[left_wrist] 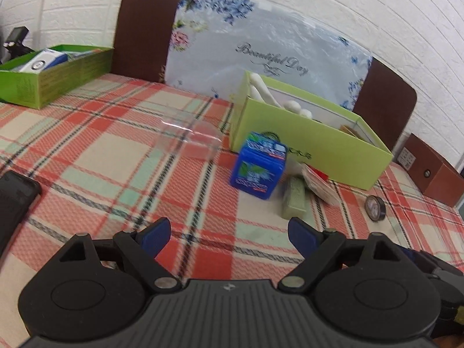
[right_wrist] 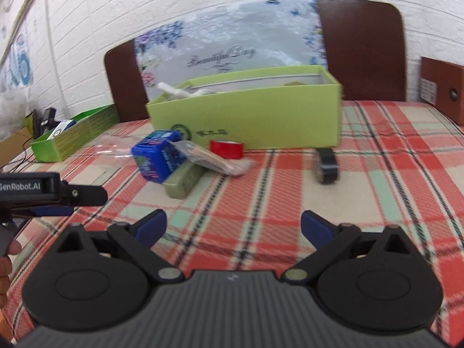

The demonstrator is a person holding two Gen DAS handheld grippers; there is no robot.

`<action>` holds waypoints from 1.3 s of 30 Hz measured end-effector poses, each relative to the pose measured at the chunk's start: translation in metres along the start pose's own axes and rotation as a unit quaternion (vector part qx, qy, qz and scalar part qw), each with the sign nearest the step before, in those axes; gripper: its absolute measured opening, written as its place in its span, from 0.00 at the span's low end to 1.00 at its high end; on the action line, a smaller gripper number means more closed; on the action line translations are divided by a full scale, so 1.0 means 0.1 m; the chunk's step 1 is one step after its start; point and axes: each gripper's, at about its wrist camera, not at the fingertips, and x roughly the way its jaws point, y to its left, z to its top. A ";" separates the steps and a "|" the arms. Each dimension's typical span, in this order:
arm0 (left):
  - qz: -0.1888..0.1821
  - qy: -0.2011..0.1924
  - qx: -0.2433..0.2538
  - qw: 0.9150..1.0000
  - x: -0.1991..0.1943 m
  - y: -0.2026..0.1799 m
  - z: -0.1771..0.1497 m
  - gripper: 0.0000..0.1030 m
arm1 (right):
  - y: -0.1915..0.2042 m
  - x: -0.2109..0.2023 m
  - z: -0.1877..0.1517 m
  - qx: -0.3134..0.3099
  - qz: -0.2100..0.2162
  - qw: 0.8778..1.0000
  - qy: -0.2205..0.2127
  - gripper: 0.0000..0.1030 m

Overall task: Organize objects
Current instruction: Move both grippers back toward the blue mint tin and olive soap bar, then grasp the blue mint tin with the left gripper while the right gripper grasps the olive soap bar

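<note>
Both tools hang empty above the plaid cloth: the left tool [left_wrist: 229,232] at the bottom of its frame with blue pads spread wide, the right tool [right_wrist: 233,226] likewise parted with nothing between its fingers. They sit low and level, which I take as lining up for a pick rather than carrying anything. At the left edge of the left view lies a dark phone-like slab [left_wrist: 16,200], only partly in frame. Past the pads, mid-frame, the loose things cluster together: a blue box [left_wrist: 256,165] tipped on its edge, leaning against an olive-green bar [left_wrist: 294,200], with a clear packet of what look like wooden sticks [right_wrist: 211,158] resting across both, and a red tape roll [right_wrist: 226,148] just behind. A black tape roll [right_wrist: 327,166] stands well apart to the right, and a clear plastic lid or dish [left_wrist: 188,139] lies left of the blue box. Right behind the cluster is the light green box [right_wrist: 246,116], open-topped and already holding white pieces, so it seems the likely destination. A darker green tray [left_wrist: 55,78] with a white carton sits in the upper left. The plaid cloth [left_wrist: 101,159] looks like a bed cover rather than a tabletop, backed by a brown headboard [left_wrist: 139,29] draped in floral plastic, against a white brick-pattern wall [right_wrist: 203,0].
</note>
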 end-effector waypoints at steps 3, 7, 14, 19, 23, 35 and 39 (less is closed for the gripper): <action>0.006 -0.004 -0.007 1.000 -0.03 0.09 0.02 0.88 | 0.18 0.20 0.07 -0.006 0.021 1.000 0.019 0.81; -0.002 -0.009 -0.024 1.000 -0.05 0.21 0.04 0.88 | 0.37 0.47 0.17 -0.018 0.022 0.999 0.032 0.72; -0.019 -0.015 -0.017 1.000 -0.04 0.22 0.10 0.88 | 0.53 0.94 0.33 -0.019 0.011 0.999 0.047 0.48; -0.041 -0.006 0.008 0.999 0.13 0.08 0.11 0.88 | 0.48 0.80 0.30 -0.034 0.011 0.998 0.055 0.22; -0.043 -0.009 0.026 0.999 0.32 -0.06 0.20 0.88 | 0.37 0.49 0.18 -0.047 0.004 0.997 0.057 0.22; -0.043 0.018 0.070 0.996 1.03 -0.47 0.58 0.60 | 0.25 0.00 -0.04 -0.023 -0.002 0.998 0.060 0.22; -0.057 0.037 0.080 0.994 0.94 -0.40 0.55 0.60 | 0.26 -0.07 -0.03 -0.027 0.001 0.998 0.060 0.22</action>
